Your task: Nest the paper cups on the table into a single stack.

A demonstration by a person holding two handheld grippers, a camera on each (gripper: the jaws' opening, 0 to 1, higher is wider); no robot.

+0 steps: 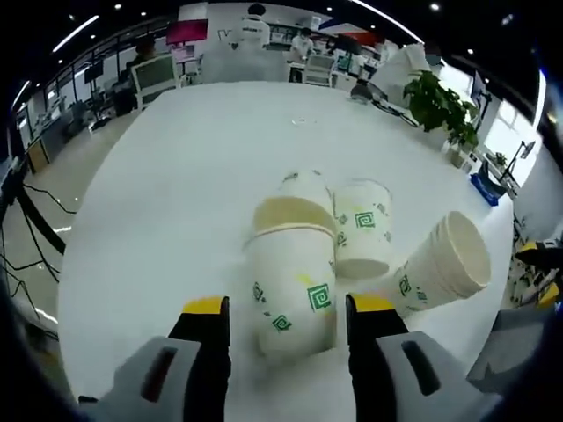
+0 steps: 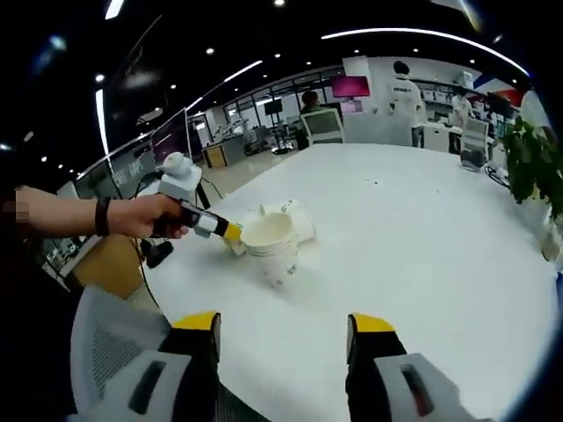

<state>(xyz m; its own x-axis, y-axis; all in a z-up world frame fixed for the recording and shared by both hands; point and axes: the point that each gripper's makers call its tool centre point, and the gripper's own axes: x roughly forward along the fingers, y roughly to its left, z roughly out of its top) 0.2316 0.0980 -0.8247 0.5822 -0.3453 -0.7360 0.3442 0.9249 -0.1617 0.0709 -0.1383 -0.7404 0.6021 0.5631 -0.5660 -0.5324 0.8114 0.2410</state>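
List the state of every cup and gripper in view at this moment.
Nearest paper cup: upright, between the left gripper's fingers, another cup nested in it.
Second cup: upside down on the white table.
Cup stack: lying on its side, mouth facing right.
Left gripper: open around the nearest cup.
Right gripper: open, empty, above the table.

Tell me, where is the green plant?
In the left gripper view the green plant stands at the white table's far right edge, beyond the paper cups.
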